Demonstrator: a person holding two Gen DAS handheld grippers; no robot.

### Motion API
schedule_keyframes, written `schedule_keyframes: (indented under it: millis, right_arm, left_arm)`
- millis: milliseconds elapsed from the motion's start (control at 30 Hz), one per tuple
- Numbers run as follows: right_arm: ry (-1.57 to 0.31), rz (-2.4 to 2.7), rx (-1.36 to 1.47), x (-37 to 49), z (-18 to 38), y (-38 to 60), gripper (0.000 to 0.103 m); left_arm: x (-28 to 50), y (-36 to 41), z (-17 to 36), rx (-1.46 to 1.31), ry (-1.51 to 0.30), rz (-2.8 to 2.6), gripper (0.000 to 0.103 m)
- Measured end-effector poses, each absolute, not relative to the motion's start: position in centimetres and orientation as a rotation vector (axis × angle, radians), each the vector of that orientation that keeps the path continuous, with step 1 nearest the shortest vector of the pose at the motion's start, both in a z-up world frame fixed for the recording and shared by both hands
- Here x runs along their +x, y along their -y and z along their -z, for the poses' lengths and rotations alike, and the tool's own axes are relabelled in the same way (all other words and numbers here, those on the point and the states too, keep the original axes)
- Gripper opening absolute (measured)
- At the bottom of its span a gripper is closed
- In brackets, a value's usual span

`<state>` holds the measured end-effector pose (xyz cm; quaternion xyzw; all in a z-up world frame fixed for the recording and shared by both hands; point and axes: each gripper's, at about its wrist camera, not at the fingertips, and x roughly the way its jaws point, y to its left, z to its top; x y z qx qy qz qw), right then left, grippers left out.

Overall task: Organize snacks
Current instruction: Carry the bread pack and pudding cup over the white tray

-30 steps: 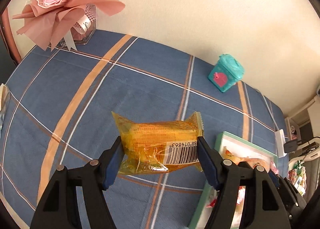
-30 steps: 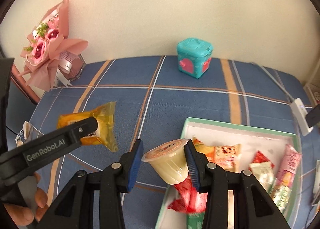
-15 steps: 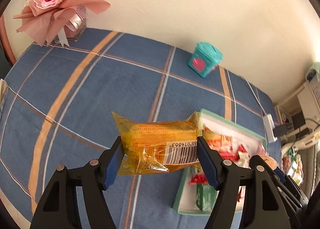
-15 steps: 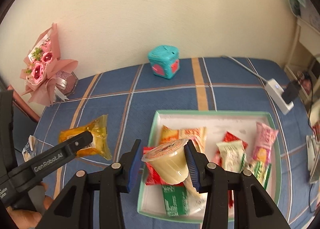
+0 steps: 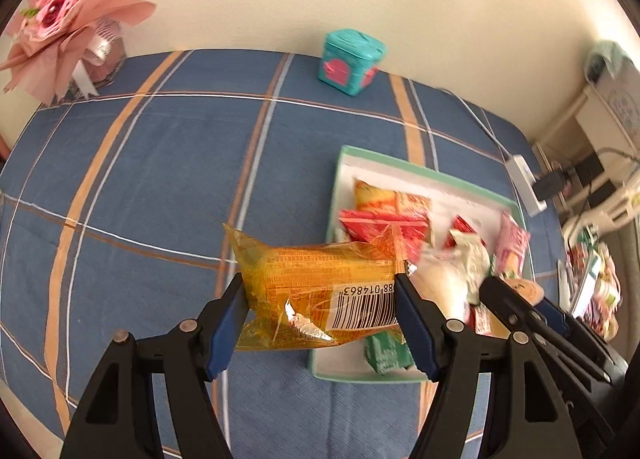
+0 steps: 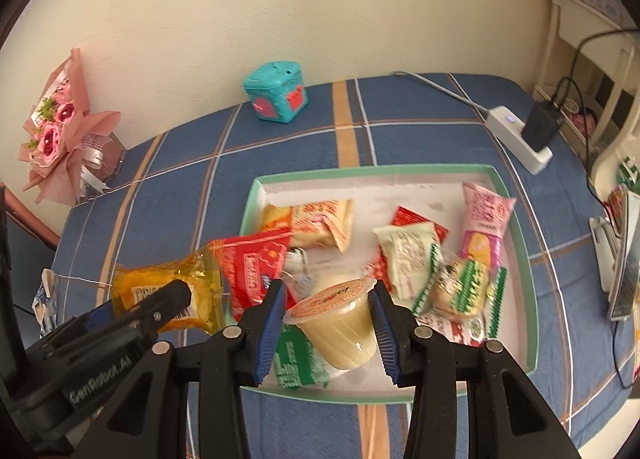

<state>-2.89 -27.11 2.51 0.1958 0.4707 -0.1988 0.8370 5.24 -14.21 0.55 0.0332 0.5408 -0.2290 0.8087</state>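
Yellow wrapped cake point(image 5: 316, 291) clamped in left gripper point(image 5: 320, 315), jelly cup point(image 6: 340, 323) in right gripper point(image 6: 328, 323); both now carried over tray point(image 6: 516, 227) near-left corner, previously over cloth. Release next.

Jelly cup point(image 6: 340, 323) in right tool point(image 6: 330, 325) (over tray point(image 6: 520, 235))

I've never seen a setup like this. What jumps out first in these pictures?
Two black grippers each clamp a snack above a blue plaid tablecloth: the left gripper holds a yellow wrapped cake, the right gripper a pudding cup. Below them lies a green-rimmed tray crowded with colourful snack packets. Against the wall stand a pink rose bouquet at the left and a teal box.
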Motion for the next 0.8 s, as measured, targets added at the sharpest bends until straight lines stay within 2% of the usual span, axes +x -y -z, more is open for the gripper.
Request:
schedule_keyframes:
  millis: [800]
  right_arm:
    - [-1.033,0.518,0.479,-5.4,0.1,32.4,0.045]
  left_arm:
    - [3.1,19.7,1.7,0.163,-1.208,0.549,0.072]
